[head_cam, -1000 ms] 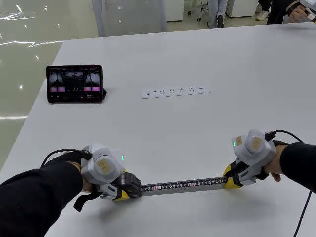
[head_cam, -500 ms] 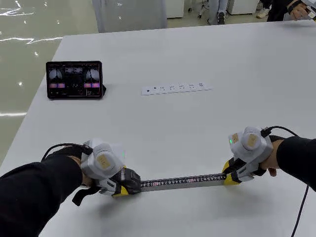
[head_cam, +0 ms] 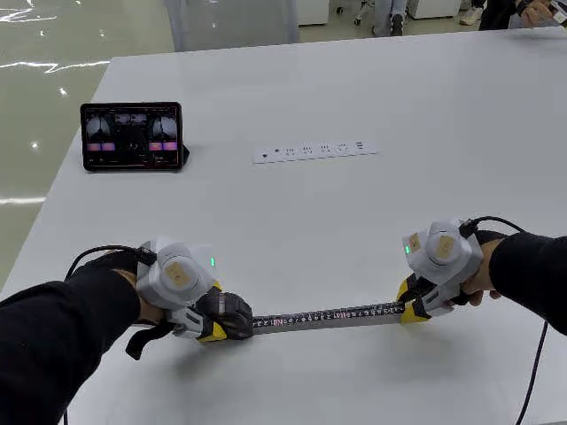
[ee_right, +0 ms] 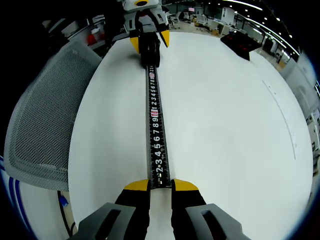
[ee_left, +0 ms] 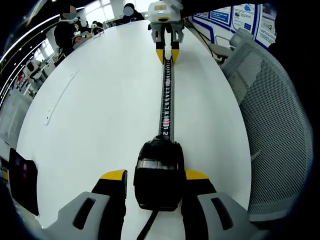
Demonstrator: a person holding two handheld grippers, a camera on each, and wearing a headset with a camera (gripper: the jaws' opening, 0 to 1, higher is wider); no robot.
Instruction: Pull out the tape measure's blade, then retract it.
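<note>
The black tape measure case (head_cam: pixel 227 316) (ee_left: pixel 159 172) lies on the white table near its front edge, with my left gripper (head_cam: pixel 211 329) (ee_left: pixel 155 176) shut on its sides. Its dark numbered blade (head_cam: pixel 328 315) (ee_left: pixel 166 95) (ee_right: pixel 154 130) stretches flat to the right. My right gripper (head_cam: pixel 409 310) (ee_right: pixel 160 185) is shut on the blade's end, yellow tips on either side of it. From the right gripper view the case (ee_right: pixel 149 49) sits at the far end, held by the other gripper.
A tablet (head_cam: pixel 131 135) with a lit screen stands at the back left of the table (head_cam: pixel 372 204). A white power strip (head_cam: pixel 315 150) lies in the middle. A grey mesh chair (ee_left: pixel 280 125) is beside the near edge. People stand beyond the far edge.
The blade's exposed length has shortened slightly as the right gripper drew a little toward the case. The head camera tilted, shifting the whole scene up.
</note>
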